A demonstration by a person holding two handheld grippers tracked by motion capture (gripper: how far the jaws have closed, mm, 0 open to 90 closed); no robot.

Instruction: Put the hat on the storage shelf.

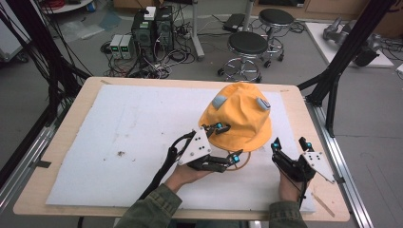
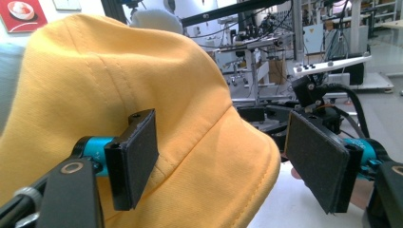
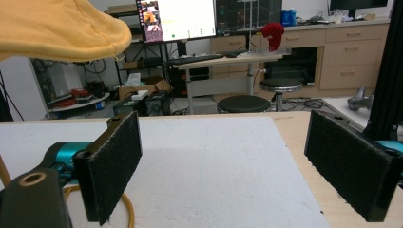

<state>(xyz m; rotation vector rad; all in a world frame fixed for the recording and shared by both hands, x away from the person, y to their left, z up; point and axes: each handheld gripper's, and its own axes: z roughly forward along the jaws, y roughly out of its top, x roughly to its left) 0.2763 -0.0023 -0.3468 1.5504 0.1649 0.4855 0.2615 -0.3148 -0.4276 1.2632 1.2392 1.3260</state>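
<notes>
Yellow hat (image 2: pixel 142 95) brim sits between the left gripper's (image 2: pixel 228 156) spread jaws.

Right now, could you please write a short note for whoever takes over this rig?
Left tongs: open, jaws straddling the brim of the yellow hat, not yet closed on it.
Right tongs: open, holding nothing, apart from the hat at its right, above the white mat.
The hat sits raised on a thin yellow wire stand near the table's right half.
Done: left tongs lined up at the brim.
Left: probably grip the brim and lift the hat off the stand.
</notes>
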